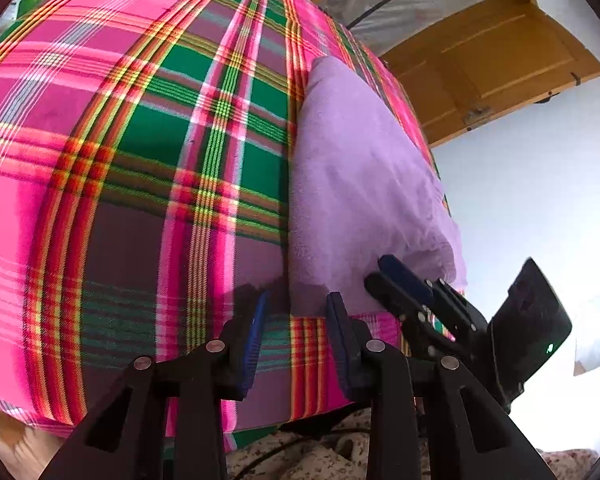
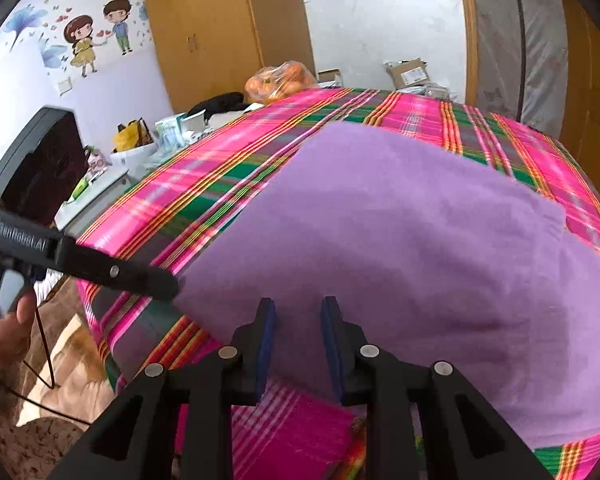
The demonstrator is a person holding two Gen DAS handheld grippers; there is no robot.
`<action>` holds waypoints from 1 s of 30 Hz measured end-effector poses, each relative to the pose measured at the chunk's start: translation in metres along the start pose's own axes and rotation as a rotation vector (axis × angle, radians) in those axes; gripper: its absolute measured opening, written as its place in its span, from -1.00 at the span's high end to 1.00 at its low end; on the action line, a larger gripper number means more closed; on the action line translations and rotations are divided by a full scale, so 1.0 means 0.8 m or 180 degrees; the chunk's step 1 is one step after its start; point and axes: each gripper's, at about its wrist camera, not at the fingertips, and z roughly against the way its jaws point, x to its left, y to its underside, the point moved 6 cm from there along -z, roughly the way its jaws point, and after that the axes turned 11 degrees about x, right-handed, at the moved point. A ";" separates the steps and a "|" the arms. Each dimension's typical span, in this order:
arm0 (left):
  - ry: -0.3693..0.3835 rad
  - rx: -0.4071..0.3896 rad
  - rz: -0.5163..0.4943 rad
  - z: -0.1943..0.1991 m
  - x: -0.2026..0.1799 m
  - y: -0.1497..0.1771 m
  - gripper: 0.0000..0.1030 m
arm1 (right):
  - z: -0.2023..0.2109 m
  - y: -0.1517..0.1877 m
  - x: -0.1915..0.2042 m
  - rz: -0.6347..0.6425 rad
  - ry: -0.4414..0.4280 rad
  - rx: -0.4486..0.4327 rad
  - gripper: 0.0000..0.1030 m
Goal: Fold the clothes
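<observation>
Garment: plain lilac-purple, no print, same tone in both views. Cloth under it on the counter: bright pink plaid, green and maroon blocks, thin red/yellow/white stripe bands. Left gripper: black body, blue pads on the fingers, silver rivets. Right gripper: same black and blue. Beyond the garment: orange-brown wooden cabinet, white wall with cartoon sticker in pastel blue, yellow, green; orange fruit bag.
</observation>
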 end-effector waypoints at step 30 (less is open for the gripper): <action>0.0228 -0.0214 0.0304 -0.003 0.021 -0.059 0.18 | -0.023 -0.024 0.076 0.0560 -0.0235 0.0157 -0.04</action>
